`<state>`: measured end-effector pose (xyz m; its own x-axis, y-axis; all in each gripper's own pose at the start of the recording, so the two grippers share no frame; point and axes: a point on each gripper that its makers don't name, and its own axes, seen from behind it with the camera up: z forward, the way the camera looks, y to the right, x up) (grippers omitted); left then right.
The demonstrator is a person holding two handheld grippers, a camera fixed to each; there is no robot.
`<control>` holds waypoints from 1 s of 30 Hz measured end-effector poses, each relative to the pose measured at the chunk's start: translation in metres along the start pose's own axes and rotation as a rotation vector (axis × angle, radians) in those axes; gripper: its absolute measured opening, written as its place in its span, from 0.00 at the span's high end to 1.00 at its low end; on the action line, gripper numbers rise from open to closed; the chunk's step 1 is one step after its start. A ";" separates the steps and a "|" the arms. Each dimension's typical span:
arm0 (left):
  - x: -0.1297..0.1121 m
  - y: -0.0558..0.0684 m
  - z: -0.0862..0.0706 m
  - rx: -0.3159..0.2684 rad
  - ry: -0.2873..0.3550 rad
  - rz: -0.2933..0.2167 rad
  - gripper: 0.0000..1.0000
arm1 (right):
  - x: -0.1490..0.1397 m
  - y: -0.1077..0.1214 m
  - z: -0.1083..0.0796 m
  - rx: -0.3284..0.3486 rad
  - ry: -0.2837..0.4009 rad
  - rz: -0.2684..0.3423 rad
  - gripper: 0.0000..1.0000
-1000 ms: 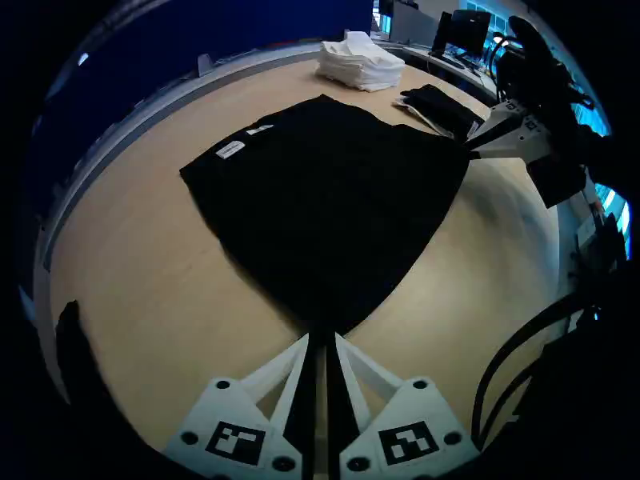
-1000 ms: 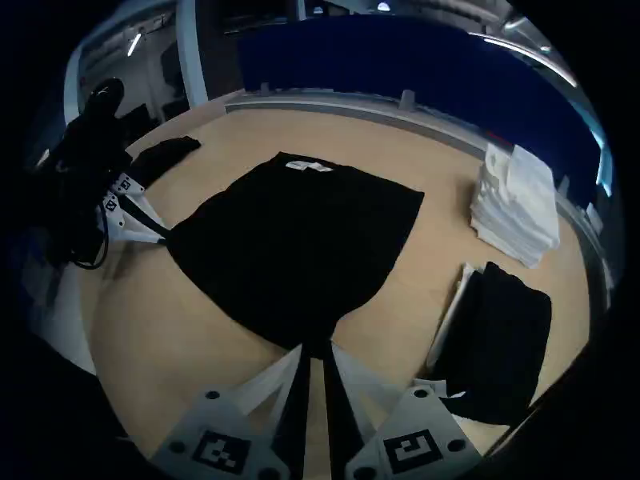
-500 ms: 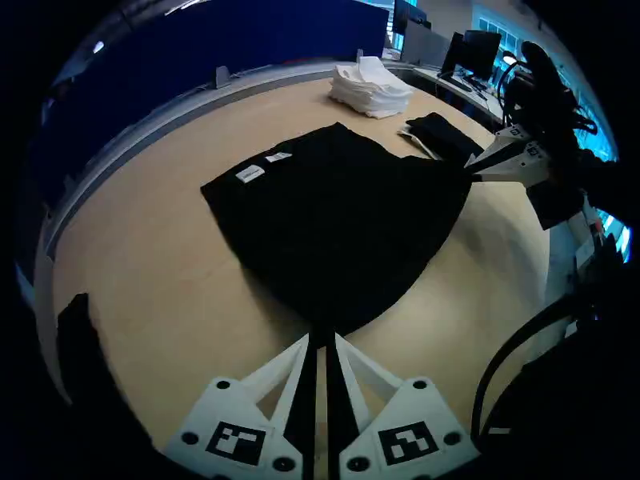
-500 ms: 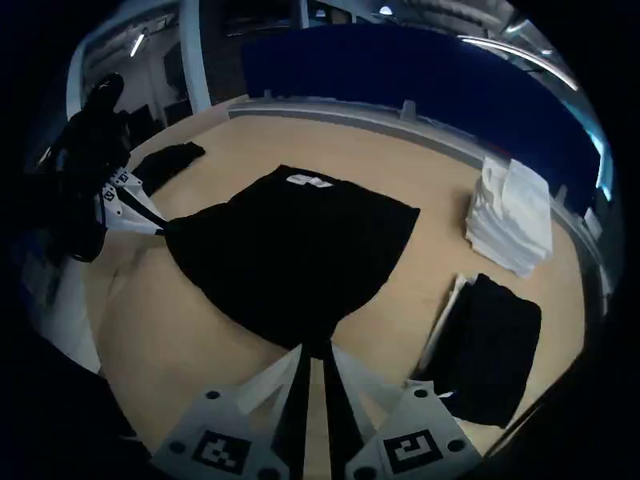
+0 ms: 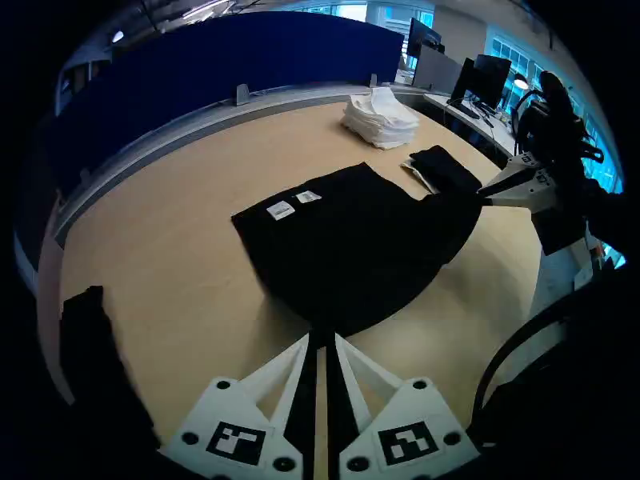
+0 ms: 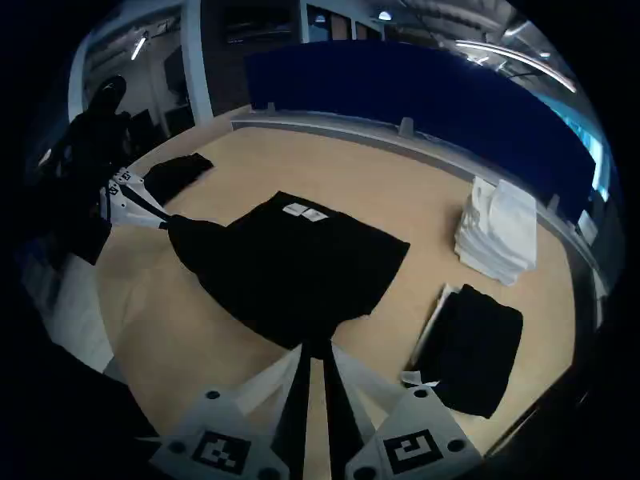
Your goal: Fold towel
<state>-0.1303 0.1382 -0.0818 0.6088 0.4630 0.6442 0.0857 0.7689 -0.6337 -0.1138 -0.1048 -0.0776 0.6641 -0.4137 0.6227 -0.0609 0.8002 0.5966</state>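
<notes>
in the left gripper view, the left claw (image 5: 322, 338) has its 2 fingers pinched together on the near corner of the black towel (image 5: 360, 240). in the right gripper view, the right claw (image 6: 316, 346) is clamped the same way on another corner of the towel (image 6: 296, 264). each claw also shows in the other's view, off to the side, its tips gripping a towel corner.

the towel spreads away from both claws across the wooden counter (image 5: 184, 240). its held edge is raised and draped between the 2 corners, and its far part lies flat. 2 white labels (image 5: 292, 204) sit near the far edge.

past the towel, to the right claw's right, a folded black cloth (image 6: 472, 360) lies on the counter. a white stack (image 6: 496, 232) of folded towels stands just behind it. another dark cloth (image 6: 180, 172) lies near the left claw's side. a blue partition (image 5: 224, 56) runs along the far edge of the counter, with monitors (image 5: 480, 76) beyond the white stack.
</notes>
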 end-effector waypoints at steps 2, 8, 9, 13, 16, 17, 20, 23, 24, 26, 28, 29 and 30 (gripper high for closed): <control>0.001 0.000 -0.004 0.001 0.003 -0.007 0.93 | 0.003 -0.001 -0.003 0.000 0.003 0.004 0.89; 0.006 0.003 -0.015 -0.003 0.019 -0.032 0.93 | 0.008 -0.006 -0.013 0.001 0.009 0.003 0.89; 0.007 0.004 -0.017 -0.004 0.021 -0.036 0.93 | 0.009 -0.007 -0.015 0.001 0.009 0.002 0.89; 0.009 0.007 -0.024 -0.007 0.030 -0.045 0.93 | 0.011 -0.010 -0.022 0.002 0.012 0.000 0.89; 0.009 0.009 -0.028 -0.010 0.034 -0.048 0.93 | 0.012 -0.011 -0.025 0.001 0.014 0.002 0.89; 0.008 0.010 -0.028 -0.010 0.034 -0.049 0.93 | 0.012 -0.011 -0.025 0.000 0.014 0.004 0.89; 0.008 0.011 -0.027 -0.010 0.034 -0.051 0.93 | 0.012 -0.012 -0.026 0.001 0.015 0.009 0.89; 0.008 0.010 -0.025 -0.010 0.034 -0.054 0.93 | 0.011 -0.012 -0.024 0.002 0.014 0.010 0.89; 0.008 0.010 -0.025 -0.010 0.034 -0.056 0.93 | 0.011 -0.013 -0.024 0.002 0.014 0.010 0.89; 0.009 0.009 -0.024 -0.008 0.034 -0.059 0.93 | 0.011 -0.013 -0.023 0.003 0.013 0.009 0.89; 0.010 0.007 -0.024 -0.006 0.035 -0.063 0.93 | 0.012 -0.013 -0.021 0.005 0.012 0.009 0.89; 0.011 0.006 -0.024 -0.005 0.036 -0.065 0.93 | 0.013 -0.012 -0.021 0.006 0.012 0.009 0.89; 0.012 0.005 -0.023 -0.003 0.037 -0.067 0.93 | 0.014 -0.012 -0.020 0.008 0.012 0.010 0.89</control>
<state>-0.1040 0.1375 -0.0872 0.6303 0.3938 0.6690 0.1297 0.7963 -0.5909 -0.0887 -0.1116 -0.0860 0.6725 -0.4003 0.6225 -0.0734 0.8008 0.5944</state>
